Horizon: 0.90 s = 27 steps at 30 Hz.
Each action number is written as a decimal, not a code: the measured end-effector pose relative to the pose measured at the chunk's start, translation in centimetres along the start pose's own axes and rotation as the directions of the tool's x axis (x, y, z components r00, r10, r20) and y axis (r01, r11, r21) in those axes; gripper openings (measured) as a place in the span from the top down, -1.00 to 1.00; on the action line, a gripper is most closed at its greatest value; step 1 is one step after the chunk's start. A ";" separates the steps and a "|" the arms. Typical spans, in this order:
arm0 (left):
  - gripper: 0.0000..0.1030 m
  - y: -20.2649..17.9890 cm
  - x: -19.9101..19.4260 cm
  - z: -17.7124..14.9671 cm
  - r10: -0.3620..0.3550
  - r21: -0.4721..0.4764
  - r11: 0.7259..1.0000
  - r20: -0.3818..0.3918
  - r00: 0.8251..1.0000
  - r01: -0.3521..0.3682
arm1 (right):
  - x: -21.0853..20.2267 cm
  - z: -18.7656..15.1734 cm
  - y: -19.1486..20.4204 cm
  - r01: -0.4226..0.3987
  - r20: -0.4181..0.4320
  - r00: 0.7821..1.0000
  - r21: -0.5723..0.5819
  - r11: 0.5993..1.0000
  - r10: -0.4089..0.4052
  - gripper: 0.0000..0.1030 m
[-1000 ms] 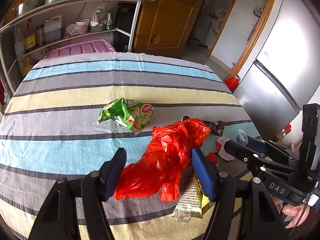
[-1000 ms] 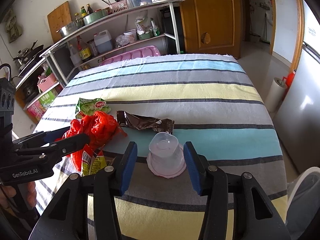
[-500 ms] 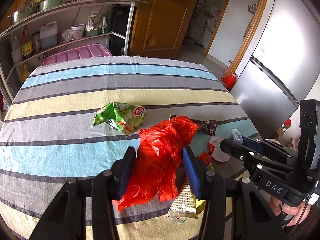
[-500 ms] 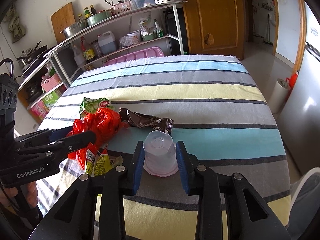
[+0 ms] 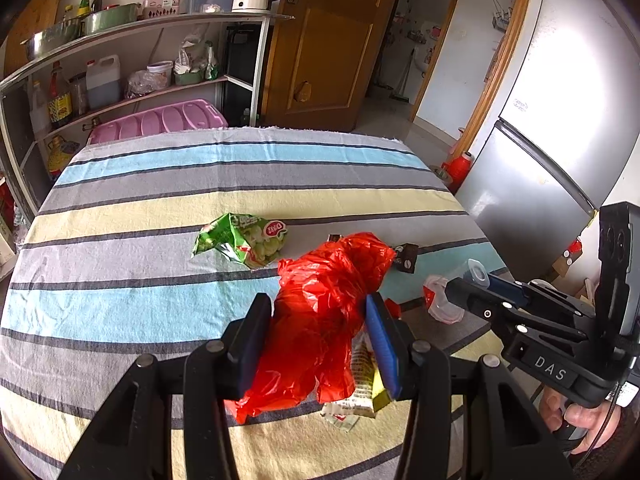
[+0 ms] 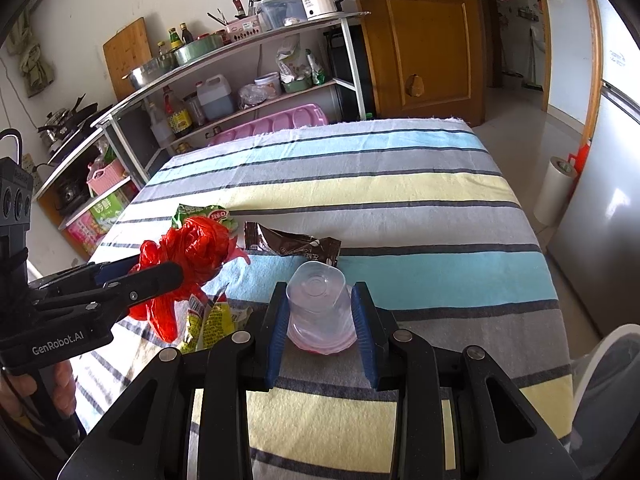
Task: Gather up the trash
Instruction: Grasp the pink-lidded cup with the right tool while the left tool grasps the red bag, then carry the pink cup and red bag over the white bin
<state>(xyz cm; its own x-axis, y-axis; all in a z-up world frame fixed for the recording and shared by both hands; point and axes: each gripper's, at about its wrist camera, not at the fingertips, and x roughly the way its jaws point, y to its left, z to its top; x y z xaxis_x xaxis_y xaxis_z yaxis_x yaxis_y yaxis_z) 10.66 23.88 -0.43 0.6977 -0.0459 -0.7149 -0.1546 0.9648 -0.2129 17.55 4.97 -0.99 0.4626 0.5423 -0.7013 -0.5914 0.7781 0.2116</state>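
A crumpled red plastic bag [image 5: 332,272] lies at the near right of the striped table, and my left gripper [image 5: 316,304] is shut on its lower half. The bag [image 6: 196,244] bulges above that gripper [image 6: 160,270] in the right wrist view. A clear plastic cup [image 6: 318,312] stands upside down, and my right gripper [image 6: 320,296] is shut on its sides. From the left wrist the cup [image 5: 438,300] shows between the right gripper's [image 5: 466,282] fingers. A green snack packet [image 5: 248,238], a brown wrapper [image 6: 292,244] and a yellow packet [image 6: 208,320] lie loose nearby.
The striped cloth [image 5: 200,184] covers the whole table. A metal shelf [image 5: 168,24] with bottles, bowls and a kettle stands behind it, with a pink tray [image 5: 160,120] at the far edge. A grey fridge [image 5: 540,152] is on the right. A white bin rim [image 6: 600,360] shows at the near right.
Both grippers closed: the left on the red bag, the right on the upturned cup. The hands have hardly moved.
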 end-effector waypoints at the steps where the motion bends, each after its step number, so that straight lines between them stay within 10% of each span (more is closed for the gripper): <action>1: 0.02 -0.2 -0.2 -0.1 -0.001 0.003 1.000 0.003 1.000 0.001 | -0.3 -0.1 0.0 -0.001 0.004 1.000 0.002 1.000 0.001 0.36; 27: 0.02 -8.9 -3.8 -0.3 -0.089 0.165 0.983 0.058 0.994 0.078 | -8.8 -2.5 -3.6 0.070 0.126 0.989 0.082 0.994 -0.080 0.36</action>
<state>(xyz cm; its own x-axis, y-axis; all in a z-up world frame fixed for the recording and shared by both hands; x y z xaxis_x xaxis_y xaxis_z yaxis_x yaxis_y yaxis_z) 9.15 15.42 3.93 0.7480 -0.1164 -0.6534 0.0182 0.9877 -0.1551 13.93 -3.35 2.69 0.5876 0.5141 -0.6248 -0.5015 0.8374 0.2174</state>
